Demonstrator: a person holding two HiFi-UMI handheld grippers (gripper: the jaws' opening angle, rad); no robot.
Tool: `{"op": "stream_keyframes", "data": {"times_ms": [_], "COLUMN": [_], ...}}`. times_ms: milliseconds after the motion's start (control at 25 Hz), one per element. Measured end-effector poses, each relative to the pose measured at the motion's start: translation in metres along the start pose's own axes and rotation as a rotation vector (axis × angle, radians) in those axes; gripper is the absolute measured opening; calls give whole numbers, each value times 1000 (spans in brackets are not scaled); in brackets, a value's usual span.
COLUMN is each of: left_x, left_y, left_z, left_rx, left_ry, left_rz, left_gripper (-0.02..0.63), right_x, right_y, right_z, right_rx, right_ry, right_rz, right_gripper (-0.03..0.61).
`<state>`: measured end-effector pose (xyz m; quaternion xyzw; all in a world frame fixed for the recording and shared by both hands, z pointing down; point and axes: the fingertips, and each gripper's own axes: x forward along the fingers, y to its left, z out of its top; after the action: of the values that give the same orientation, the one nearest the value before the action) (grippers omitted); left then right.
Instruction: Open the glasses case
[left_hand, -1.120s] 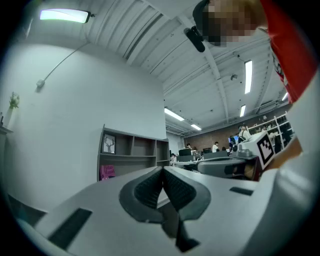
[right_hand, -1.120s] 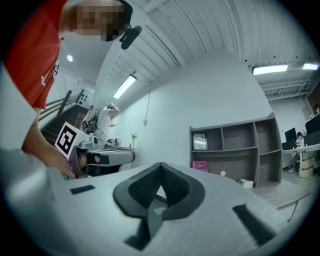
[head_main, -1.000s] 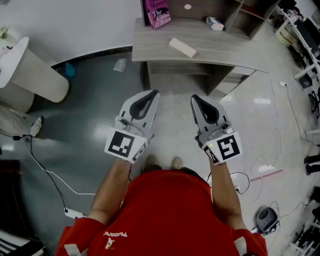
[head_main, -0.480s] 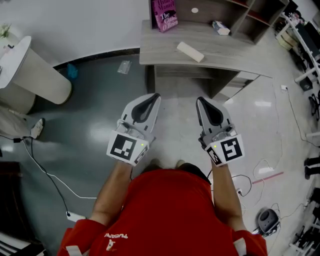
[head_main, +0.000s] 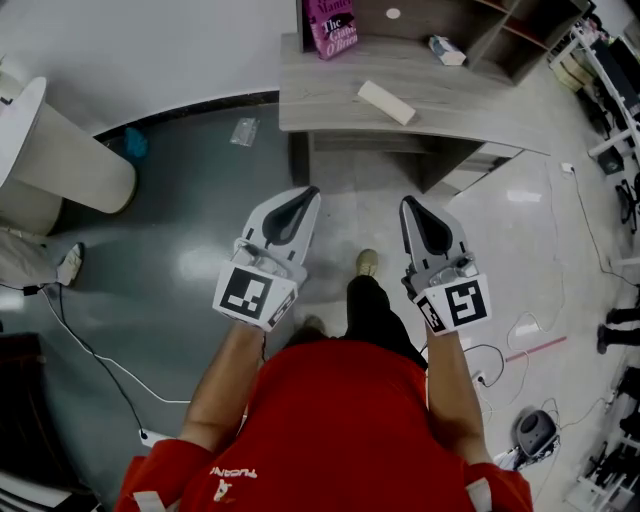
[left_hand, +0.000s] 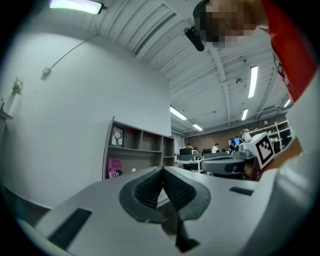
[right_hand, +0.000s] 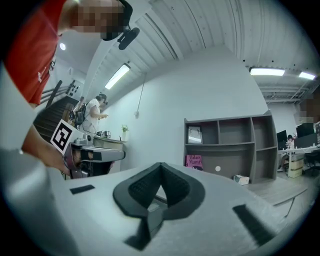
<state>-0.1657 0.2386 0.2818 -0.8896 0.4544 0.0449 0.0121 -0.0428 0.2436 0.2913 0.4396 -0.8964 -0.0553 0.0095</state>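
Seen from above, I stand on a shiny floor with both bare forearms stretched forward from my red shirt, elbows bent at my sides. My left arm carries the left tool, held level with its tips aimed toward the wooden table ahead. Its jaws are pressed together with nothing between them. My right arm carries the right tool the same way, beside the left one, its jaws likewise closed and empty. Each tool has a cube with a black and white square marker near my wrist. The glasses case, a pale oblong, lies on the table top, well apart from both tools. A pink book stands behind it, and a small box lies further right. One shoe shows on the floor between the tools.
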Motion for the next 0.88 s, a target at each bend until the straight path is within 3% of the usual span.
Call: {"op": "stream_keyframes", "data": {"times_ms": [480, 880], "left_x": [130, 260], "left_y": [64, 102], "left_z": [-40, -112], "left_rx": [58, 73], "left_ry": [99, 234], "left_rz": [37, 78], "left_gripper": [11, 11], "right_x": [96, 164], "right_y": [-117, -228], "right_z": [-41, -92], "right_rx": [-17, 28], "right_ry": [0, 70], "right_rz": [7, 79], "right_gripper": [5, 5]}}
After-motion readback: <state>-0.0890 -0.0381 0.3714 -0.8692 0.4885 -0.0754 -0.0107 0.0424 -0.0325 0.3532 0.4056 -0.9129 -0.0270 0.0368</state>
